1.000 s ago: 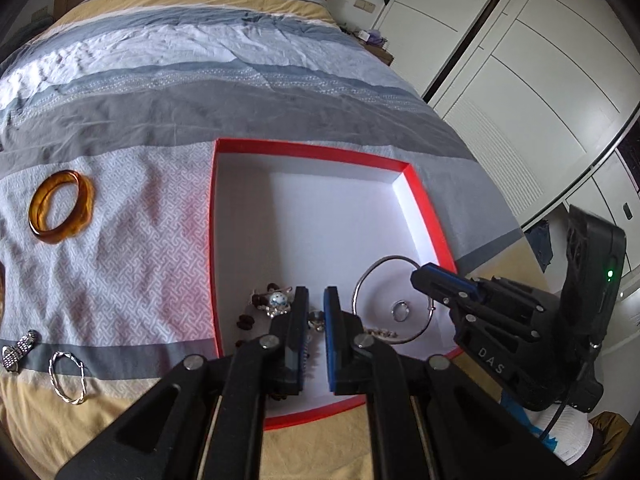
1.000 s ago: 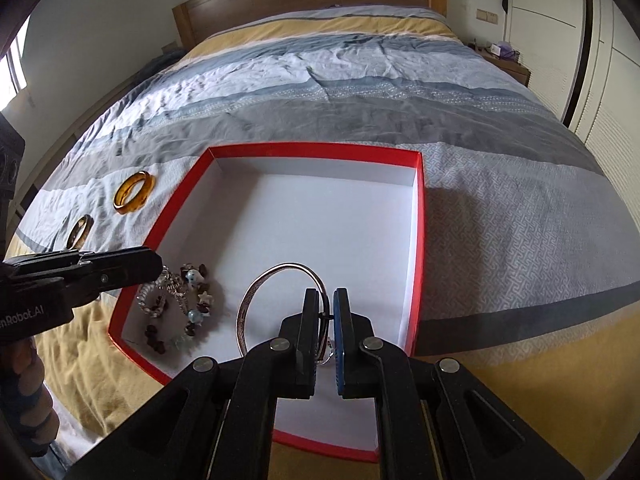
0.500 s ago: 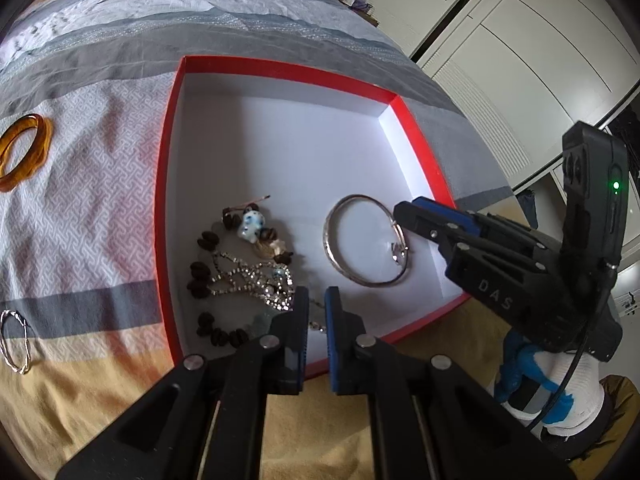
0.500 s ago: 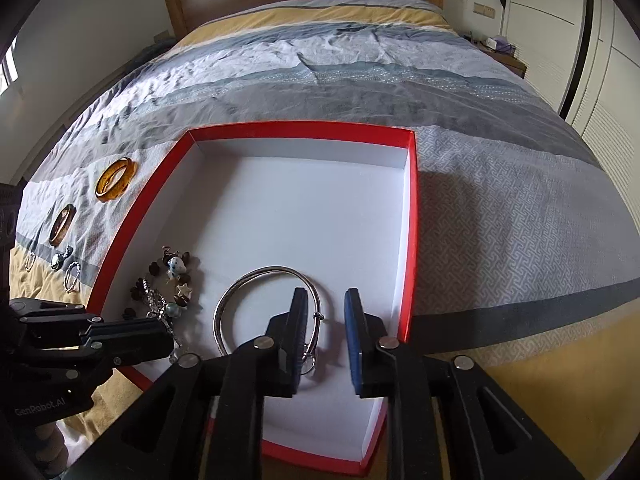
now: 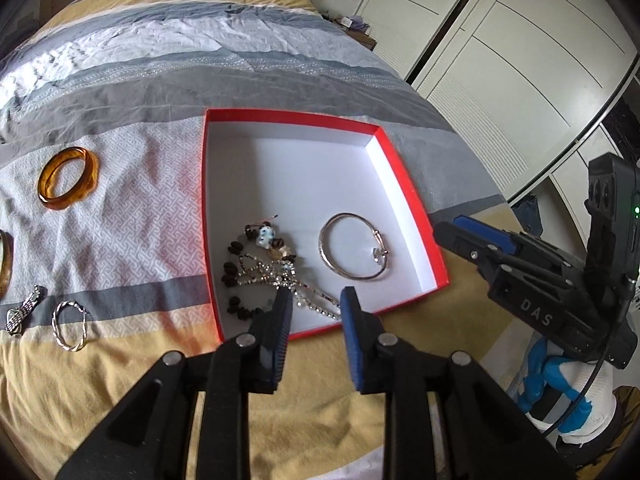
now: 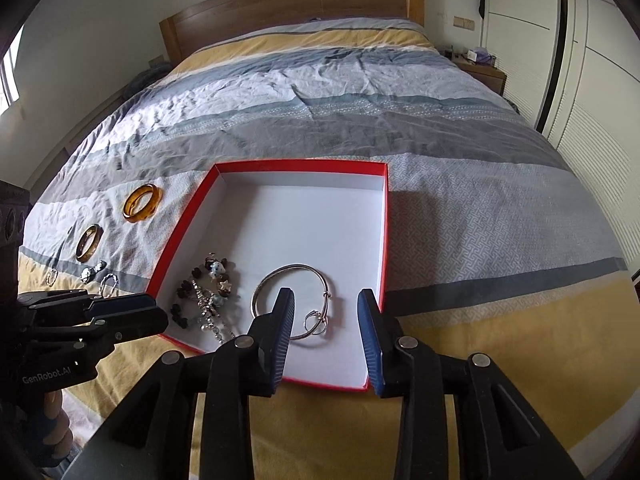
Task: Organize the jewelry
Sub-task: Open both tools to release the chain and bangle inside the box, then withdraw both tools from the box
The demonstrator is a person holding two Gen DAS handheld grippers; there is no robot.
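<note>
A red box (image 5: 412, 196) (image 6: 387, 216) with a white inside lies on the bed. In it lie a silver bangle (image 5: 354, 251) (image 6: 294, 304) and a heap of dark beads and sparkly chain (image 5: 264, 270) (image 6: 204, 300). My left gripper (image 5: 316, 300) is open and empty above the box's near edge. My right gripper (image 6: 326, 304) is open and empty above the bangle. On the bedspread left of the box lie an amber bangle (image 5: 68, 184) (image 6: 142, 203), a brown bangle (image 6: 88, 242), a twisted silver ring (image 5: 70, 325) and a beaded clasp piece (image 5: 23, 310).
The bed has a grey, white and yellow striped cover (image 6: 360, 92) and a wooden headboard (image 6: 288, 4). White wardrobe doors (image 5: 500, 32) stand to the right. A bedside table (image 6: 480, 68) stands at the far right.
Both grippers opened and pulled back from the box. The right gripper let go of the silver bangle, and the left gripper let go of the chain; both now lie in the box.
</note>
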